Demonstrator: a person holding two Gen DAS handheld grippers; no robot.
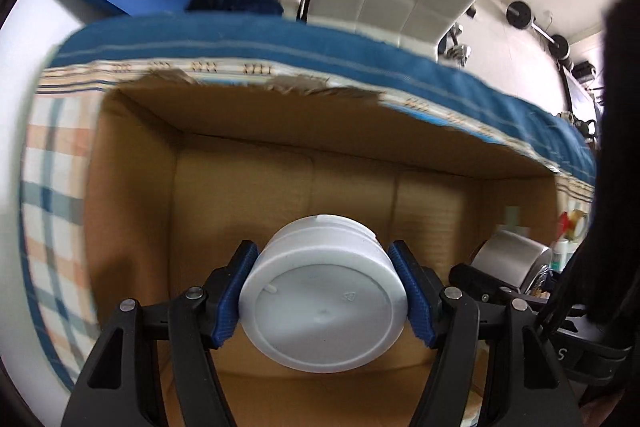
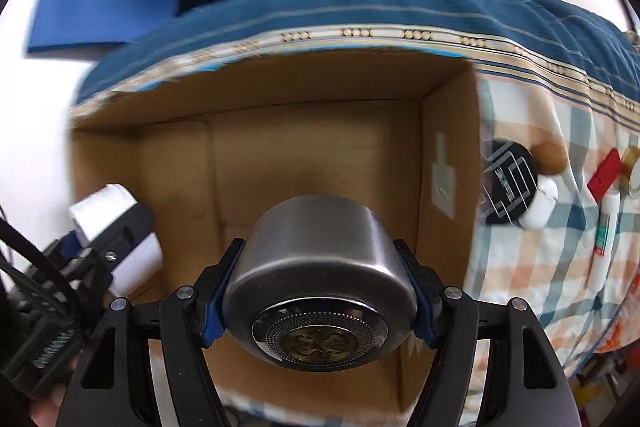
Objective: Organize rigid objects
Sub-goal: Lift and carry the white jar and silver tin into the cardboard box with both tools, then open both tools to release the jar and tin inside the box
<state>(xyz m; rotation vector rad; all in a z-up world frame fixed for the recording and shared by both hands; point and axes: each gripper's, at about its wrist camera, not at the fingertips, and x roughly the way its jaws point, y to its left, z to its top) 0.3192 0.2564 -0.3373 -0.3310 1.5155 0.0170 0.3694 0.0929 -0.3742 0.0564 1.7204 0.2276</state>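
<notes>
Both claws hang over the open cardboard box (image 1: 280,115) on the checked cloth (image 2: 540,267), prob so each item can drop straight in. Left claw (image 1: 325,293) pinches a white plastic jar (image 1: 324,299) by its sides, base facing cam. Right claw (image 2: 318,293) pinches a steel tin (image 2: 320,267) w/ patterned end. More bits – black disc (image 2: 508,183), red piece (image 2: 604,173), tube (image 2: 604,235) – lie on cloth beside box, not yet packed

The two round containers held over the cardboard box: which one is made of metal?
The metal container in the right tongs, brushed steel with an ornamented end. The one in the left tongs is a plain white plastic jar.
</notes>
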